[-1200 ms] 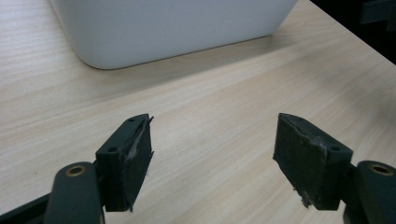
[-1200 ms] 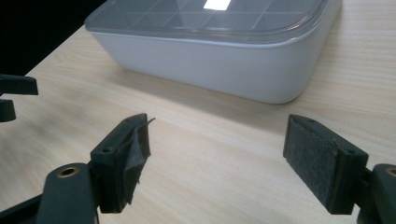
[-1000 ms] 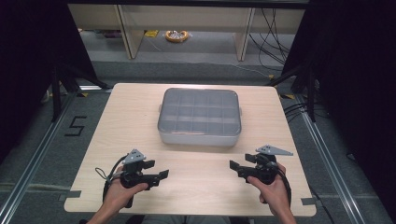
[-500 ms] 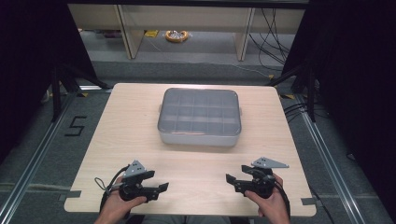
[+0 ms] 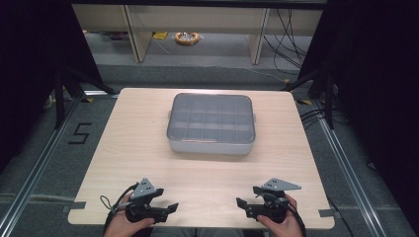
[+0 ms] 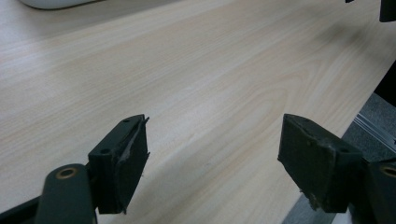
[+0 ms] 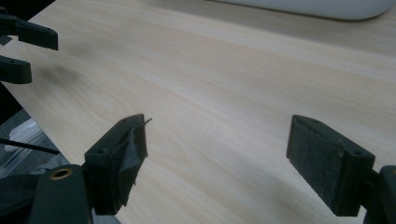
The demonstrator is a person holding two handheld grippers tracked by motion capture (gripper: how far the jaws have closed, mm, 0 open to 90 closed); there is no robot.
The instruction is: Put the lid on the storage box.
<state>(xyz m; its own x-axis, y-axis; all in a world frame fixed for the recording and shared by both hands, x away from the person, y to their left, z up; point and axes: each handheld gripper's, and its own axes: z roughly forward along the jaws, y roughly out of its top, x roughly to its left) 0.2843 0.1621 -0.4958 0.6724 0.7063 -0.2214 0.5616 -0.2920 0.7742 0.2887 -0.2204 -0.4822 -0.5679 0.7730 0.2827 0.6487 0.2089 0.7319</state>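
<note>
A grey, clear-lidded compartment box [image 5: 211,123] sits shut at the middle of the wooden table [image 5: 133,148]. My left gripper [image 5: 170,207] is low at the near left edge and points right toward the other one. Its jaws stand wide apart over bare wood, with nothing between them [image 6: 215,154]. My right gripper [image 5: 242,204] mirrors it at the near right edge and points left, open and empty [image 7: 217,154]. Both are well short of the box, whose white rim [image 6: 56,3] [image 7: 317,7] shows at the top of each gripper view.
The table's near edge lies just under both hands, with grey floor and a metal rail [image 5: 346,168] beyond it. A taped "5" [image 5: 79,133] marks the floor at left. A yellow coil [image 5: 187,37] and cables [image 5: 289,29] lie behind the table.
Both hands have drawn back toward the near edge of the table and sunk a little. The box has not moved.
</note>
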